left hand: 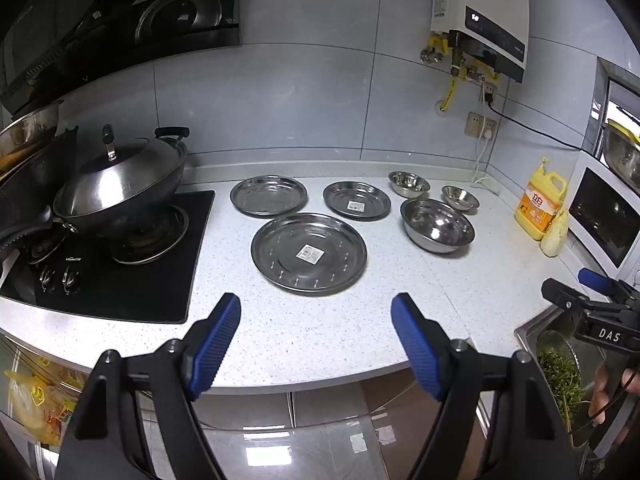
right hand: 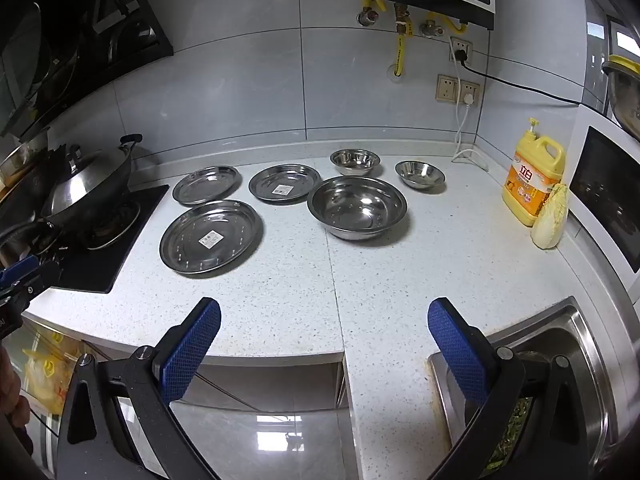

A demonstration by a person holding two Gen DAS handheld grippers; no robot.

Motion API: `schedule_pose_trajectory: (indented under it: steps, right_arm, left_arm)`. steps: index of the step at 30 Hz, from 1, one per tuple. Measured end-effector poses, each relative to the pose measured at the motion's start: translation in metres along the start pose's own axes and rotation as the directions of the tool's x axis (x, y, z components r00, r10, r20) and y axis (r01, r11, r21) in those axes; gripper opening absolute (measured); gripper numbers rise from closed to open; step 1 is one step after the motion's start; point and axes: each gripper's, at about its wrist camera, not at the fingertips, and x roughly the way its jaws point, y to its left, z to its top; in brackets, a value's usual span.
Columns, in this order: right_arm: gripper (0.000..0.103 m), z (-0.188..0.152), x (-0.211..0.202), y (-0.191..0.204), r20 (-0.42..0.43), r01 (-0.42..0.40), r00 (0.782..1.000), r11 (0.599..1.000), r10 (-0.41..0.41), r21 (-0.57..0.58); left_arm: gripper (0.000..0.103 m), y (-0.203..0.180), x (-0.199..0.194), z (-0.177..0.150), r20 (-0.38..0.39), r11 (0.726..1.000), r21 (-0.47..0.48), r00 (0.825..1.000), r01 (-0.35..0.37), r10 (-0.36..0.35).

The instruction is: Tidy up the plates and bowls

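**Spotter:** Where are the dishes relative to your fingers?

**Operator:** My left gripper (left hand: pixel 316 308) has its blue pads spread wide with nothing between them, above the near edge of the counter (left hand: pixel 320 328). The large plate (left hand: pixel 309 253) lies just beyond its fingertips, apart from them. My right gripper (right hand: pixel 324 316) is equally spread and empty; the large bowl (right hand: pixel 357 207) sits well ahead of it, upright.

**Spotter:** And the rest?

**Operator:** Behind the large plate I see two smaller plates side by side, the left plate (left hand: pixel 268 195) near the stove and the labelled plate (left hand: pixel 356 200) to its right. Two small bowls, the rear bowl (left hand: pixel 408 183) and the right bowl (left hand: pixel 460 197), stand behind the large bowl. None of them touch.

**Spotter:** Anything in the way?

**Operator:** A lidded wok (left hand: pixel 124 188) sits on the stove at left. At right a yellow detergent bottle (right hand: pixel 534 178) and a cabbage (right hand: pixel 551 217) stand against the microwave (right hand: pixel 608 192). The counter between my grippers and the dishes is bare.

**Spotter:** Hard to read?

**Operator:** The sink (right hand: pixel 576 344) is half hidden behind my right finger; greens inside are barely visible. Plate labels are unreadable.
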Motion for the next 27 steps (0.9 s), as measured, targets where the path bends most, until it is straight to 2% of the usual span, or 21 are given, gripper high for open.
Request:
schedule_pose_trajectory:
  steps: [27]
  right_arm:
    - [0.102,-0.002,-0.004,-0.007,0.008,-0.004,1.000,1.000,0.004,0.008]
  left_arm:
    - [0.077,-0.011,0.003,-0.001,-0.022,1.000,0.002,1.000,0.004,-0.004]
